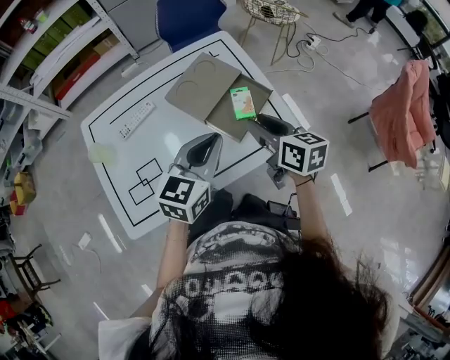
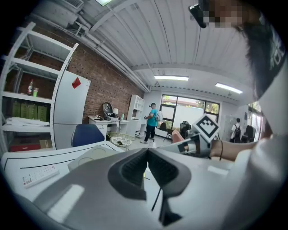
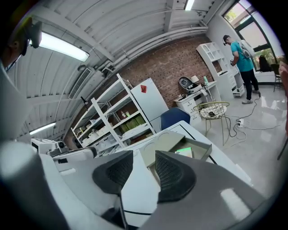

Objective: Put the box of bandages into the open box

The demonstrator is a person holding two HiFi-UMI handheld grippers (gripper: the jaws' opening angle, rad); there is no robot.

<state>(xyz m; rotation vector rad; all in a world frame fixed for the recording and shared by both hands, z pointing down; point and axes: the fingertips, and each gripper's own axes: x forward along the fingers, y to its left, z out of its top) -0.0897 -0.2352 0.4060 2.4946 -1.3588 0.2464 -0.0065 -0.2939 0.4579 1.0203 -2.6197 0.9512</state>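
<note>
The green box of bandages [image 1: 243, 103] lies inside the open grey box [image 1: 223, 124] at the table's far side, with the box's lid [image 1: 202, 84] lying flat next to it on the left. My right gripper [image 1: 261, 124] hovers just short of the open box, its jaws apart with nothing between them. In the right gripper view, the box of bandages [image 3: 183, 152] shows behind the box wall [image 3: 203, 150], beyond the right gripper [image 3: 144, 158]. My left gripper [image 1: 208, 145] is over the table's middle, shut and empty; in its own view the left gripper [image 2: 147, 152] has its pads together.
A white remote-like bar [image 1: 135, 119] and a pale round object [image 1: 103, 153] lie on the white table [image 1: 151, 140], which carries black outlines. A blue chair [image 1: 186, 17] and wire basket [image 1: 271, 10] stand beyond it. Shelving [image 1: 49, 42] runs along the left.
</note>
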